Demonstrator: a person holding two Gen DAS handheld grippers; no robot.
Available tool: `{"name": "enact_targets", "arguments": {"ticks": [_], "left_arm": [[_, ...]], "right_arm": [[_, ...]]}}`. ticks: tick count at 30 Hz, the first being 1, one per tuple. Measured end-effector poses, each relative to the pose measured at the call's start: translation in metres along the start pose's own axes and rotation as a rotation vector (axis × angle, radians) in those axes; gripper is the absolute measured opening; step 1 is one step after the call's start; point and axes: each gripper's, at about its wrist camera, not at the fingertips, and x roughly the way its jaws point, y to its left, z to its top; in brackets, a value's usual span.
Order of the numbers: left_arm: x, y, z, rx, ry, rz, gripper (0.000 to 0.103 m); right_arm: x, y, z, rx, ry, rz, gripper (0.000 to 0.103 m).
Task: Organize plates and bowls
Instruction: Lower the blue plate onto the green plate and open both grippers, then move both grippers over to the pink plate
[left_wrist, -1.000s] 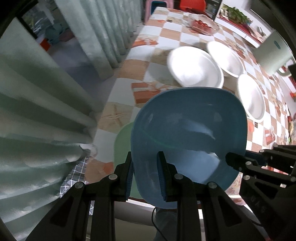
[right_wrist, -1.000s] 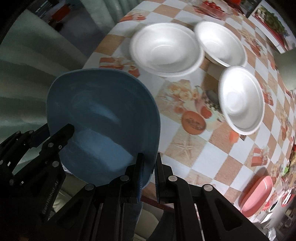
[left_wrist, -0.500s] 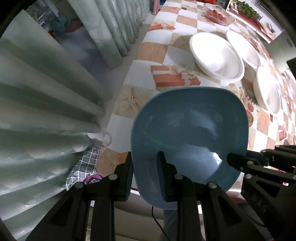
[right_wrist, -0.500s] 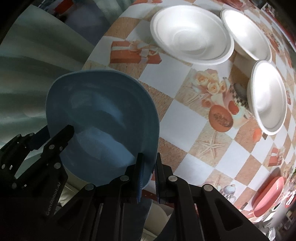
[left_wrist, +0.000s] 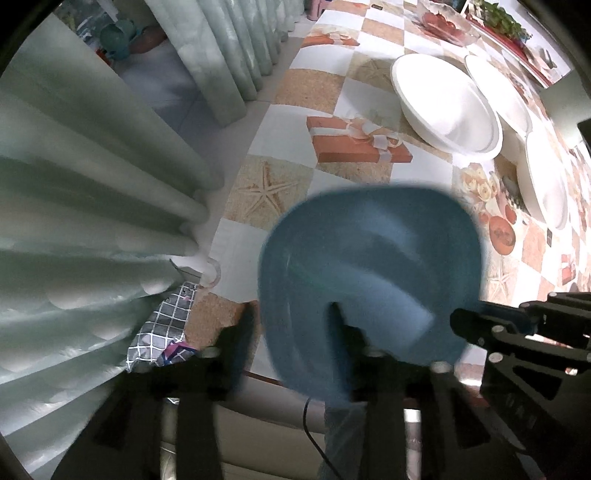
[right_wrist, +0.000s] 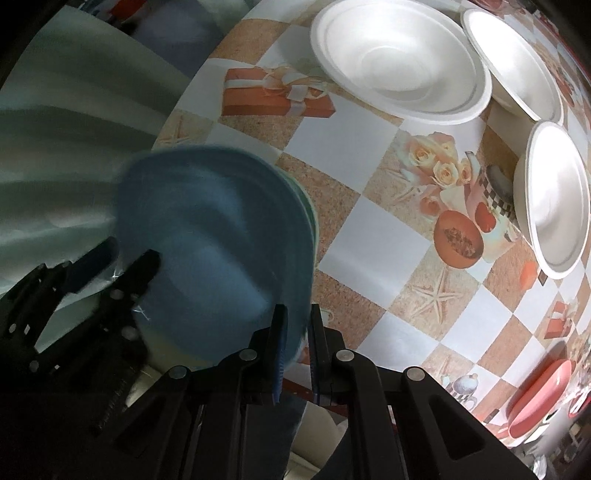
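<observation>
A blue plate (left_wrist: 369, 266) with rounded corners sits low over the table's near corner, blurred in both views. A green rim (right_wrist: 309, 218) peeks out from under its far edge. My left gripper (left_wrist: 291, 328) straddles the plate's near rim; its jaws are opening and the pads stand off the rim on either side. From the right wrist view, the left gripper (right_wrist: 118, 262) shows at the plate's left side. My right gripper (right_wrist: 297, 332) is shut on the blue plate (right_wrist: 214, 240) at its near right rim, and the right gripper (left_wrist: 491, 325) also reaches in at the plate's right edge.
Three white bowls (right_wrist: 399, 59) (right_wrist: 517, 59) (right_wrist: 557, 199) stand further in on the checked tablecloth (right_wrist: 354, 147). A red plate (right_wrist: 543, 391) lies at the near right. Pale green curtains (left_wrist: 92, 166) hang close beside the table's left edge. A glass bowl of red fruit (left_wrist: 443, 26) is at the far end.
Both grippers have sunk with the blue plate toward the table's near corner. The left jaws, shut on the rim before, have spread apart. The right grip is unchanged.
</observation>
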Motion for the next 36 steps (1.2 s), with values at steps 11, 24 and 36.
{"name": "enact_targets", "arguments": {"ticks": [11,24,36], "left_arm": [[-0.002,0.001,-0.002,-0.067,-0.019,0.055,0.081],[-0.019,0.0,-0.004,-0.113,-0.063,0.001,0.102],[-0.028,-0.052,0.002,0.071,-0.078,0.033,0.102]], "right_arm": [[-0.018,0.0,-0.006,0.002,-0.055,-0.062,0.072],[-0.04,-0.031,-0.026,0.116,-0.119,-0.022,0.102],[-0.042,-0.078,-0.043,0.282,-0.165,0.021,0.102]]}}
